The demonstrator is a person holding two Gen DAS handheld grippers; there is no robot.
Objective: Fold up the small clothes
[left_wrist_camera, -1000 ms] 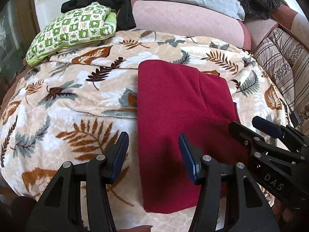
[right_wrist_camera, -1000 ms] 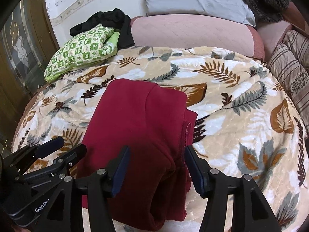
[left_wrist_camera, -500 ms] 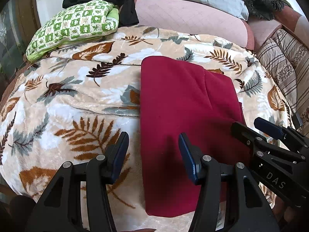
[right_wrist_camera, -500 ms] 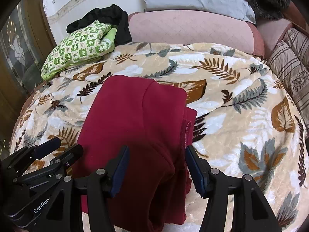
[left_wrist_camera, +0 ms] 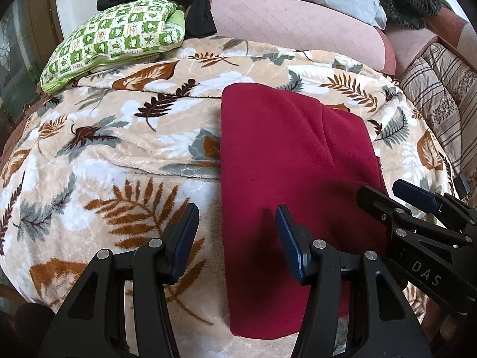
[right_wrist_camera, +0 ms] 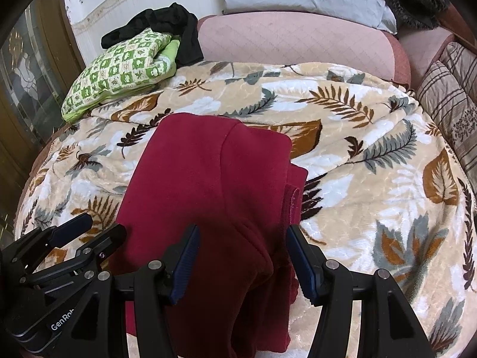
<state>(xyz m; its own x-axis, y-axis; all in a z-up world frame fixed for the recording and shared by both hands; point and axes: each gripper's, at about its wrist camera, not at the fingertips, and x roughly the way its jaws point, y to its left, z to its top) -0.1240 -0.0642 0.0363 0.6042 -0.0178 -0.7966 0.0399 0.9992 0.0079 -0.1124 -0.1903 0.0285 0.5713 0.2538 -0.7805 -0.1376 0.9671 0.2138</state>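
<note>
on the leaf-print blanket (left_wrist_camera: 125, 155) lies a folded red garment (left_wrist_camera: 283, 164), with left gripper (left_wrist_camera: 237, 232) and right gripper (right_wrist_camera: 243, 256) both agape, empty.

Left gripper (left_wrist_camera: 237, 232) tilted downward, jaws parted, blue pads (left_wrist_camera: 185, 235) well apart, nothing between them. Right gripper (right_wrist_camera: 243, 256) angled down alike, just beside it on the right, jaws likewise parted and pressing on nothing. Both side by side at the near edge, fingers reaching toward the far side, each visible in the other's view.
</note>
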